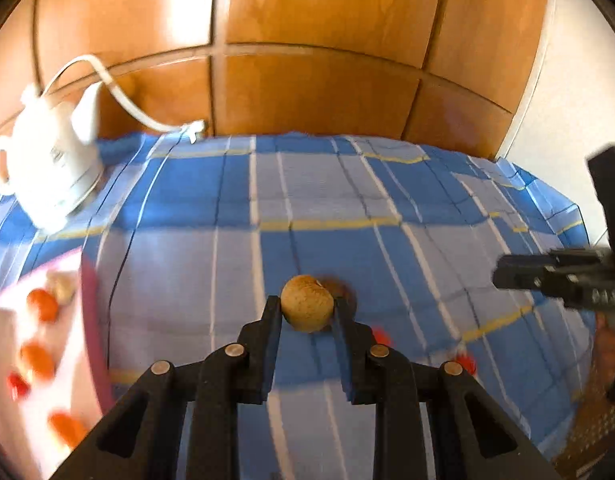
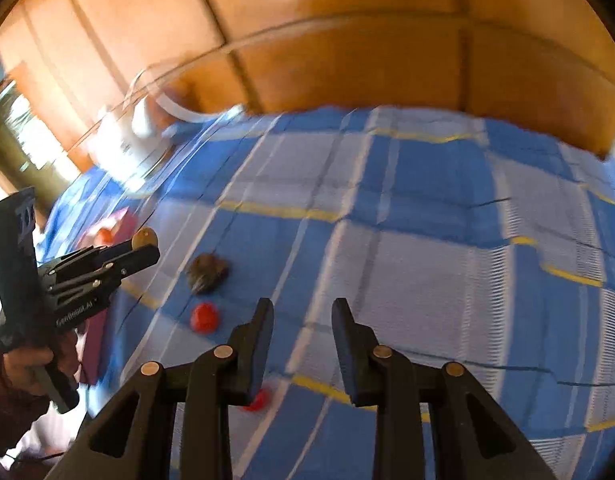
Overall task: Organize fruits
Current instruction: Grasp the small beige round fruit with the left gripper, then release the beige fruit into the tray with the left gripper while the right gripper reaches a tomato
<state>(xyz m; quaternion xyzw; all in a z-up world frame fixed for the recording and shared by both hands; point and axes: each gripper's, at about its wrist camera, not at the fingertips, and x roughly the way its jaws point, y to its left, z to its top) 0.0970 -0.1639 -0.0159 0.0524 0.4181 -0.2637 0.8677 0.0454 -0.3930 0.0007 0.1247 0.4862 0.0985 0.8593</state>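
Observation:
My left gripper (image 1: 307, 305) is shut on a small round tan fruit (image 1: 306, 298), held above the blue checked cloth (image 1: 347, 200). The right wrist view shows that gripper at the left (image 2: 147, 246), a hand on its handle, the tan fruit (image 2: 144, 237) at its tips. My right gripper (image 2: 303, 306) stands open over the cloth with nothing between its fingers; it shows at the right edge of the left wrist view (image 1: 501, 276). On the cloth lie a dark brown fuzzy fruit (image 2: 207, 273) and two small red fruits (image 2: 204, 317) (image 2: 259, 400).
A white tray with a pink rim (image 1: 11, 340) lies at the left and holds several orange and red fruits. A white kettle (image 1: 47, 160) with its cord stands at the back left. Wooden panels (image 1: 307, 60) rise behind the table.

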